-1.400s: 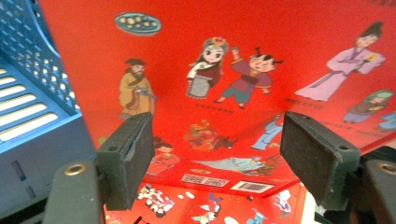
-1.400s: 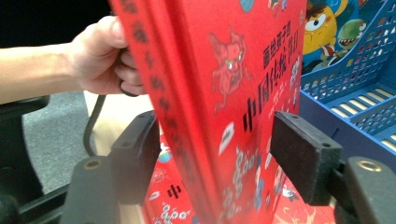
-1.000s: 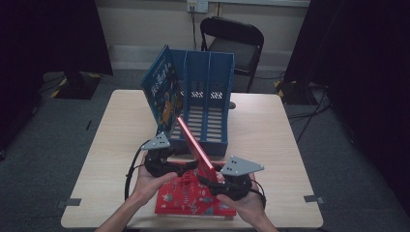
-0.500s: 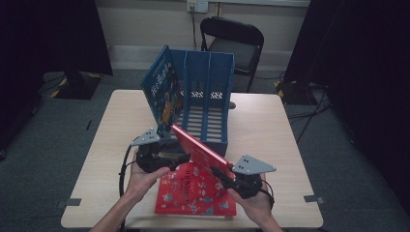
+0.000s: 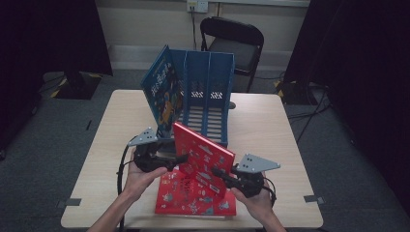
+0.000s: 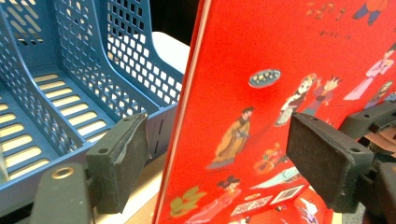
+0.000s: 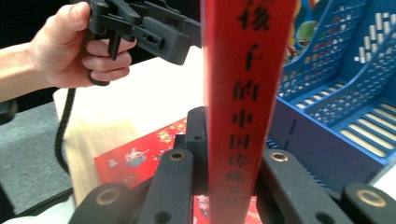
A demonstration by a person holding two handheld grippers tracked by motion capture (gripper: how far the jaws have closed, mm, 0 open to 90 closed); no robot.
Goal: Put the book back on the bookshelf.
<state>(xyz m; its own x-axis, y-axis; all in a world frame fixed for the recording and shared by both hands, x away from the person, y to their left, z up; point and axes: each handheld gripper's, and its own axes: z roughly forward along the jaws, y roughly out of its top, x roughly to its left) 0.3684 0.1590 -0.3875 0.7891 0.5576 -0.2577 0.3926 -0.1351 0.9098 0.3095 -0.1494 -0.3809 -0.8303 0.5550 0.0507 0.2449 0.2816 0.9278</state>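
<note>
A red picture book (image 5: 203,157) is held up off the table, tilted, in front of the blue three-slot file rack (image 5: 208,92). My right gripper (image 5: 217,173) is shut on its spine (image 7: 243,93), which fills the gap between the jaws (image 7: 229,168). My left gripper (image 5: 181,158) is open at the book's left edge. In the left gripper view the cover (image 6: 280,70) stands between the two pads (image 6: 121,158) without being pinched. A second red book (image 5: 193,200) lies flat beneath. A blue book (image 5: 162,89) leans in the rack's left slot.
The rack (image 6: 70,70) stands at the table's (image 5: 270,125) centre back, with two empty slots facing me. A black folding chair (image 5: 232,43) is behind the table. The person's hand (image 7: 79,46) grips the left gripper (image 7: 149,28).
The red book has turned from edge-on to showing its cover and now stands steeper. The left gripper has lifted slightly, and its jaws now straddle the book's left edge.
</note>
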